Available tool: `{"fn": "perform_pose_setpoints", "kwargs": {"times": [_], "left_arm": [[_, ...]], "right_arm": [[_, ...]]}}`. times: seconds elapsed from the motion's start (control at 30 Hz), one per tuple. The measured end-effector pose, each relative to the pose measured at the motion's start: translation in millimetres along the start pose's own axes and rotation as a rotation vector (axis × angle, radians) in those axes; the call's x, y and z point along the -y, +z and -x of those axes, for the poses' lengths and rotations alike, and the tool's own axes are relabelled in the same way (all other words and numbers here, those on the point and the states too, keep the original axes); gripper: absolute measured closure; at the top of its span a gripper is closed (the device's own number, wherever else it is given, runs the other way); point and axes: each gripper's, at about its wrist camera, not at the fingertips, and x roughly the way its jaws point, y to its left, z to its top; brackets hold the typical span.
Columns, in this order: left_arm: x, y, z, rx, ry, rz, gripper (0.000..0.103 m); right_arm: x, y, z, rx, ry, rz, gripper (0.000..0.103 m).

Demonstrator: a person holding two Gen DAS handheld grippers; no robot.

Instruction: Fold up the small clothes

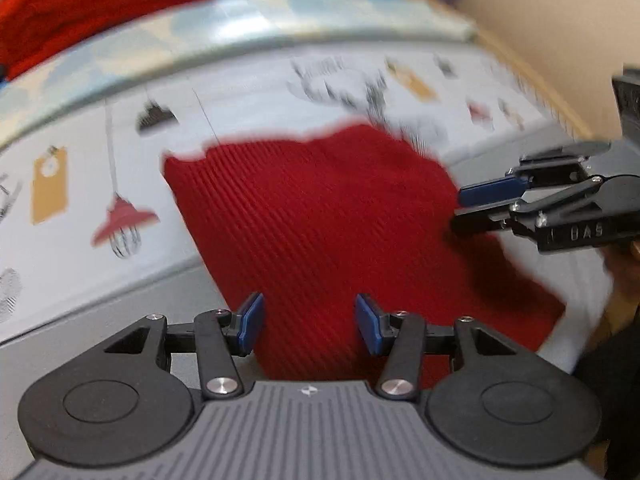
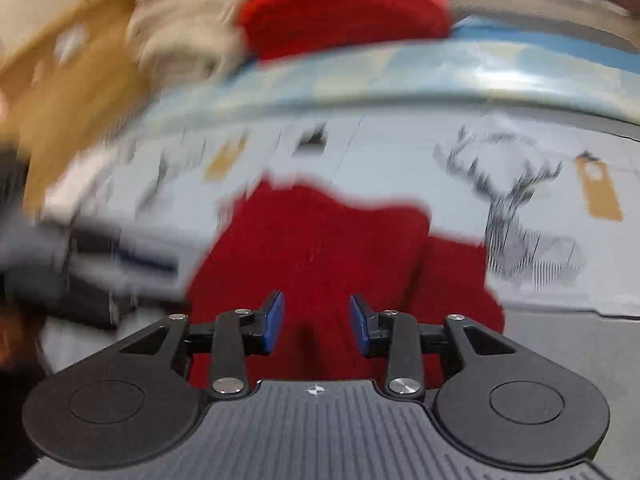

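Note:
A red ribbed knit garment (image 1: 320,232) lies flat on a printed white tablecloth (image 1: 80,216). My left gripper (image 1: 309,322) is open just above the garment's near edge, with nothing between its blue pads. My right gripper (image 1: 460,210) shows at the garment's right edge in the left wrist view, fingers slightly apart. In the right wrist view the right gripper (image 2: 316,322) is open over the same red garment (image 2: 320,248), which looks bunched and blurred. The left gripper (image 2: 120,264) is a blur on the left of the right wrist view.
A pile of red folded clothes (image 1: 92,4) sits at the back left, also seen in the right wrist view (image 2: 344,8). A light blue mat (image 1: 280,20) lies behind the tablecloth. A beige wall (image 1: 560,20) stands at the right. Both views are motion-blurred.

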Motion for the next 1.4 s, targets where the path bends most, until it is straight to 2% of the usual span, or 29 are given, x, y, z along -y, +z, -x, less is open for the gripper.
{"fn": "perform_pose_setpoints", "kwargs": {"times": [0.03, 0.07, 0.1, 0.17, 0.2, 0.3, 0.33, 0.37, 0.4, 0.43, 0.5, 0.57, 0.63, 0.7, 0.8, 0.9, 0.97, 1.07, 1.13, 1.23, 1.27, 1.33, 1.4], "left_arm": [[1.7, -2.6, -6.3, -0.021, 0.017, -0.012, 0.040], [1.8, -3.1, -8.9, -0.031, 0.028, -0.002, 0.033], [0.6, -3.1, -8.8, -0.032, 0.027, 0.016, 0.033], [-0.8, -2.1, -2.7, -0.014, 0.032, 0.048, 0.038], [1.1, -2.4, 2.6, 0.005, 0.029, 0.045, 0.041], [11.0, -7.4, 16.7, 0.044, -0.024, -0.003, 0.041], [12.5, -10.0, 15.0, 0.031, -0.040, -0.021, 0.041], [13.7, -15.8, 5.2, -0.029, -0.042, -0.041, 0.040], [15.2, -24.0, -8.4, -0.099, 0.001, -0.072, 0.033], [16.9, -31.4, -17.2, -0.140, 0.043, -0.103, 0.030], [20.2, -33.8, -13.4, -0.120, 0.061, -0.114, 0.030], [26.5, -33.1, 6.9, -0.037, 0.075, -0.126, 0.029], [29.6, -35.8, 30.0, 0.057, 0.104, -0.114, 0.025], [28.3, -40.5, 53.5, 0.132, 0.133, -0.026, 0.016], [31.4, -55.2, 81.7, 0.211, 0.133, 0.085, 0.013], [43.7, -74.0, 101.3, 0.277, 0.179, 0.117, 0.013], [56.2, -88.6, 109.7, 0.307, 0.220, 0.140, 0.013], [73.3, -106.6, 120.7, 0.333, 0.266, 0.182, 0.013], [84.7, -121.3, 127.3, 0.348, 0.258, 0.220, 0.013], [98.8, -136.0, 130.3, 0.313, 0.247, 0.274, 0.008], [104.5, -140.3, 130.7, 0.289, 0.256, 0.286, 0.000], [116.0, -149.1, 131.7, 0.261, 0.280, 0.298, 0.000], [124.1, -158.8, 131.0, 0.270, 0.275, 0.303, 0.000]], "right_arm": [[-2.2, -7.8, -5.7, -0.053, -0.034, 0.043, 0.065], [-2.4, -16.3, -13.1, -0.108, -0.089, 0.087, 0.059], [0.6, -23.7, -16.7, -0.135, -0.109, 0.095, 0.048], [5.8, -26.3, -10.4, -0.123, -0.099, 0.054, 0.050], [6.9, -26.3, -4.4, -0.103, -0.095, 0.042, 0.049], [7.3, -29.2, 10.6, -0.065, -0.078, 0.042, 0.050], [8.2, -33.5, 10.6, -0.081, -0.086, 0.047, 0.050], [7.3, -38.4, 9.2, -0.111, -0.104, 0.057, 0.048], [7.0, -44.1, 5.5, -0.147, -0.128, 0.072, 0.045], [4.1, -49.5, 3.3, -0.167, -0.148, 0.088, 0.043], [-2.5, -56.5, 5.0, -0.164, -0.176, 0.106, 0.040], [-13.3, -56.1, 17.9, -0.104, -0.211, 0.106, 0.039], [-19.3, -55.5, 38.1, 0.007, -0.246, 0.049, 0.036], [-21.1, -62.5, 64.2, 0.126, -0.274, -0.061, 0.023], [-23.9, -75.8, 92.9, 0.224, -0.322, -0.167, 0.018], [-34.0, -102.1, 115.5, 0.340, -0.342, -0.207, 0.008], [-39.1, -120.0, 120.7, 0.340, -0.379, -0.245, 0.008], [-55.4, -143.7, 131.8, 0.389, -0.363, -0.254, 0.007], [-67.9, -156.8, 131.9, 0.392, -0.408, -0.227, 0.007], [-81.7, -166.0, 129.1, 0.350, -0.413, -0.201, 0.007], [-86.8, -166.9, 129.4, 0.352, -0.413, -0.189, 0.007], [-95.6, -170.3, 129.5, 0.350, -0.420, -0.165, 0.005], [-101.0, -172.8, 127.7, 0.333, -0.419, -0.160, 0.005]]}}
